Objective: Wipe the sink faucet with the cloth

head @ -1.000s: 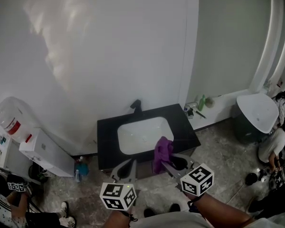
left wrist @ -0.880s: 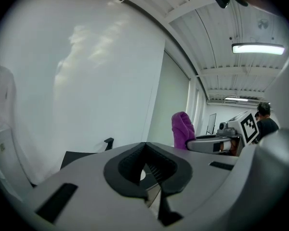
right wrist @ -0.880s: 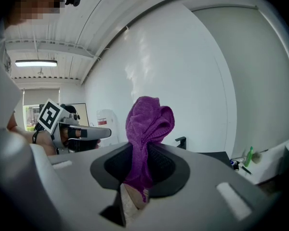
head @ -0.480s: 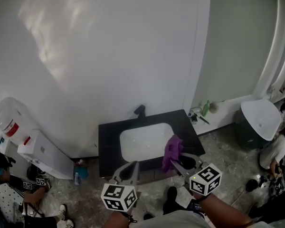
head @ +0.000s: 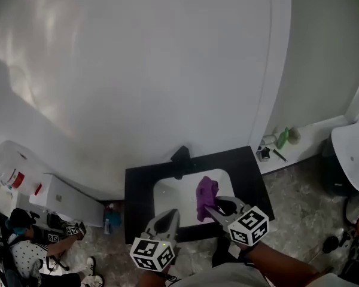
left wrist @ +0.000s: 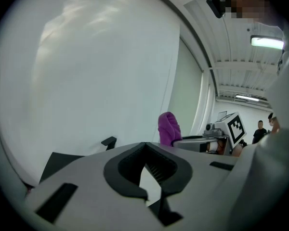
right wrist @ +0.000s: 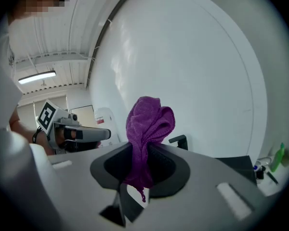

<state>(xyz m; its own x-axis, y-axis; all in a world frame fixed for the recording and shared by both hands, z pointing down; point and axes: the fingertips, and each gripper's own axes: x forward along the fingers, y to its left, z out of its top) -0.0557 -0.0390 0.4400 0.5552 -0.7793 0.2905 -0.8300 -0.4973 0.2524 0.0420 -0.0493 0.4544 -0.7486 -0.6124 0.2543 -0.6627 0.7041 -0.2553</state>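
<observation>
A black faucet (head: pixel 180 156) stands at the back rim of a white sink (head: pixel 173 196) set in a black counter (head: pixel 137 190). My right gripper (head: pixel 209 208) is shut on a purple cloth (head: pixel 206 196), which hangs bunched over the sink's right half, short of the faucet. In the right gripper view the cloth (right wrist: pixel 147 129) sticks up out of the jaws, with the faucet (right wrist: pixel 179 140) behind it. My left gripper (head: pixel 172 214) is shut and holds nothing, over the counter's front edge. The left gripper view shows the faucet (left wrist: pixel 109 142) and the cloth (left wrist: pixel 169 128) ahead.
A white wall rises right behind the faucet. A water dispenser (head: pixel 12 155) and a white cabinet (head: pixel 63 199) stand to the left, with a person (head: pixel 21 250) sitting below them. Bottles (head: pixel 281 138) sit on a ledge at right, next to a white basin (head: pixel 353 154).
The view has closed in on the sink. Both grippers and the cloth have moved forward, and the cloth now hangs over the basin nearer the faucet.
</observation>
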